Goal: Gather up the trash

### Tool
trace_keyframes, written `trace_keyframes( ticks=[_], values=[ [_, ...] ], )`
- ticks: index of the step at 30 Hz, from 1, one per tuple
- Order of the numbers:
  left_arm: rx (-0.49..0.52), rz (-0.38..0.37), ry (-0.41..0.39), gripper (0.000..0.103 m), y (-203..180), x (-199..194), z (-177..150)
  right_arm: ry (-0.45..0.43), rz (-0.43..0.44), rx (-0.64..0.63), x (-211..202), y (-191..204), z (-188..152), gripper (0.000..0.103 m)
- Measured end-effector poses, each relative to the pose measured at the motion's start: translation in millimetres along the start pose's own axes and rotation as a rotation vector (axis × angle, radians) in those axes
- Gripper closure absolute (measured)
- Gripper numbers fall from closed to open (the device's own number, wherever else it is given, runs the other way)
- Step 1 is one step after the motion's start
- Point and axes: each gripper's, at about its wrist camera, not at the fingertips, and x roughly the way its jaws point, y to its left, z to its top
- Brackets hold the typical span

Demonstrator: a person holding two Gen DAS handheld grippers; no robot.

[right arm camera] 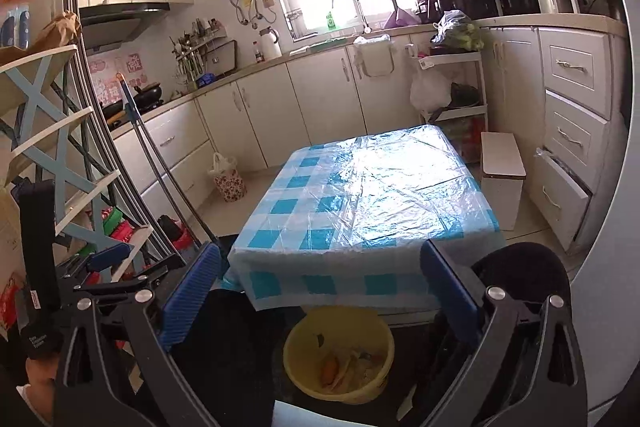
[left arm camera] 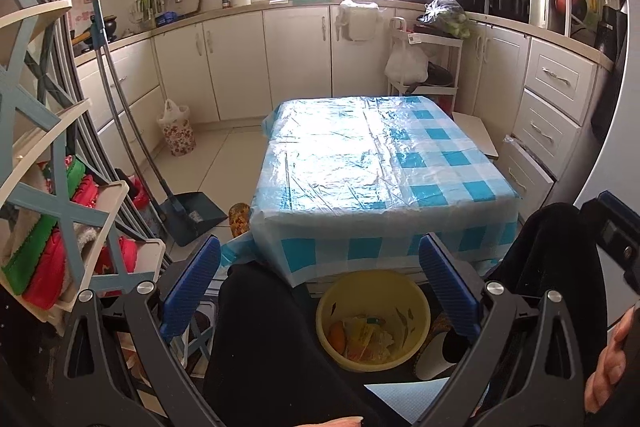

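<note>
I see a low counter (left arm camera: 380, 163) under a shiny blue and white check cover. In front of it on the floor sits a yellow bin (left arm camera: 372, 323) with orange and yellow trash (left arm camera: 360, 337) inside. I can read no writing. My left hand-held gripper (left arm camera: 320, 291) and right hand-held gripper (right arm camera: 320, 291) both stand wide apart, holding nothing.

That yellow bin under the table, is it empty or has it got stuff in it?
Partly filled: the yellow bin holds scraps covering its bottom.
</note>
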Motion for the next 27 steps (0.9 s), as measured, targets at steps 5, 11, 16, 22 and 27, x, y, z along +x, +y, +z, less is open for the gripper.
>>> trace_keyframes(
  ticks=[5,11,16,22,27],
  values=[
    [-0.005,-0.005,0.011,0.007,-3.1,-6.9,-5.2,0.003,-0.007,-0.028,-3.3,12.3,-15.4,0.007],
    [0.007,0.016,-0.021,0.007,-6.5,-16.0,-6.1,-0.029,-0.042,-0.063,-9.6,18.9,-15.5,0.007],
    [-0.006,0.021,-0.030,0.007,-3.6,-19.3,-4.9,-0.029,-0.056,-0.054,-10.8,16.3,-16.1,0.007],
    [-0.007,0.028,-0.039,0.007,-3.5,-22.0,-4.1,-0.036,-0.057,-0.062,-13.2,16.5,-16.4,0.007],
    [-0.004,0.030,-0.043,0.007,-4.3,-23.3,-4.0,-0.036,-0.057,-0.063,-13.5,16.4,-16.4,0.007]
  ],
)
